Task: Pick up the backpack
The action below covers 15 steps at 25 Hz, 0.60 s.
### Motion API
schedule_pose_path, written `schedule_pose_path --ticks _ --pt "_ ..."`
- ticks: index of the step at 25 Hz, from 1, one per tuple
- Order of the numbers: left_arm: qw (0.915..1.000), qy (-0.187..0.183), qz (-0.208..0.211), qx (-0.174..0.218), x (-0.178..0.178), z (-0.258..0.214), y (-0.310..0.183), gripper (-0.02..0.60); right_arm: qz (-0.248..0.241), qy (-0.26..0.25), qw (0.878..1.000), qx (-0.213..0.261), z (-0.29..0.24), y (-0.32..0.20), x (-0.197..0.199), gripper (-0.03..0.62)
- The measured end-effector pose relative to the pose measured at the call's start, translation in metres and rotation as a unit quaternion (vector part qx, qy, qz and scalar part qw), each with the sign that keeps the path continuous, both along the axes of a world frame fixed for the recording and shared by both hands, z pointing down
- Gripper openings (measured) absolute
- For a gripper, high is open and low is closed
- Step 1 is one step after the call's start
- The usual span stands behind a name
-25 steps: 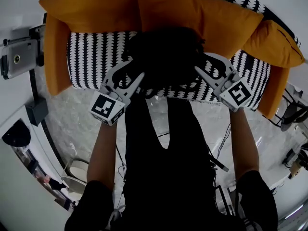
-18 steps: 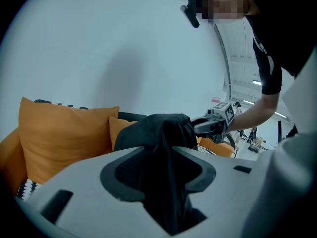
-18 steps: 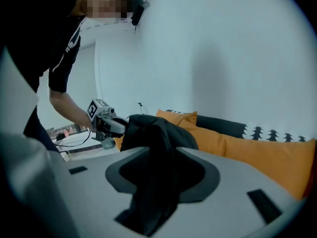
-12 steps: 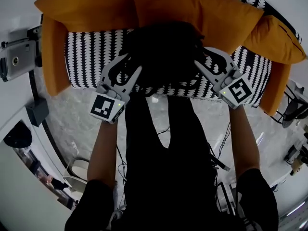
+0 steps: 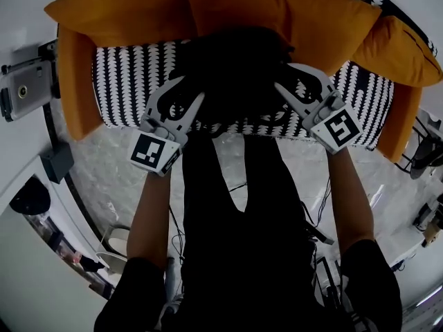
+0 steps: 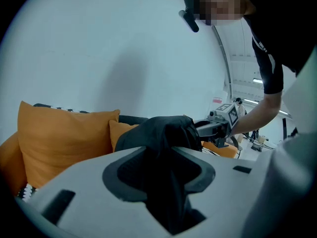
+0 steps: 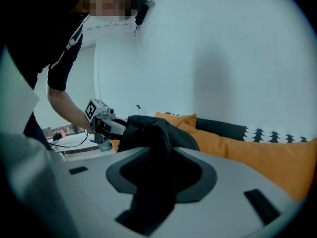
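Note:
The black backpack (image 5: 235,71) sits up off the patterned sofa seat (image 5: 131,81), between my two grippers. My left gripper (image 5: 190,92) is shut on its left side and my right gripper (image 5: 285,80) is shut on its right side. In the left gripper view, black fabric of the backpack (image 6: 166,130) runs down between the jaws of the left gripper (image 6: 168,182), with the right gripper (image 6: 223,120) beyond it. In the right gripper view the backpack (image 7: 153,130) likewise fills the right gripper (image 7: 153,182), with the left gripper (image 7: 101,118) behind. The bag's lower part is hidden.
Orange cushions (image 5: 131,9) (image 5: 325,26) line the sofa back, and orange arms (image 5: 73,81) close both ends. A marble floor (image 5: 104,164) lies in front, with cables (image 5: 318,206) to the right and a grey device (image 5: 24,92) at the left. A white wall stands behind the sofa.
Both grippers, still shut on the backpack, have crept slightly up the head view; the right one has also drawn a little inward. The grips look the same.

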State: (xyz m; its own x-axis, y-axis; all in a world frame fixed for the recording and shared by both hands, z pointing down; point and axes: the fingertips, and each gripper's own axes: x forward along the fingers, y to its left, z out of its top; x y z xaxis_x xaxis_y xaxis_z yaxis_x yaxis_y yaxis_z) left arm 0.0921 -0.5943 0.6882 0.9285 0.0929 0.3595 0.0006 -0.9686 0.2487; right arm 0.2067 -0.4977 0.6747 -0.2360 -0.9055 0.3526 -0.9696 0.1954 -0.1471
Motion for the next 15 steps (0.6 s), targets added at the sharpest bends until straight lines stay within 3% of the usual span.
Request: schedule_pose_path --ticks 9,15 --pt "0.9998 0.017 0.006 -0.011 -0.0006 0.0017 0.0023 0.123 0.006 -0.001 1.0 0.003 -0.0018 0.0032 -0.0005 0.114" --pt "0.9997 0.001 0.011 -0.021 -0.0053 0.0067 0.0037 0.107 0.018 -0.037 0.999 0.008 -0.0018 0.0052 -0.0027 0.084"
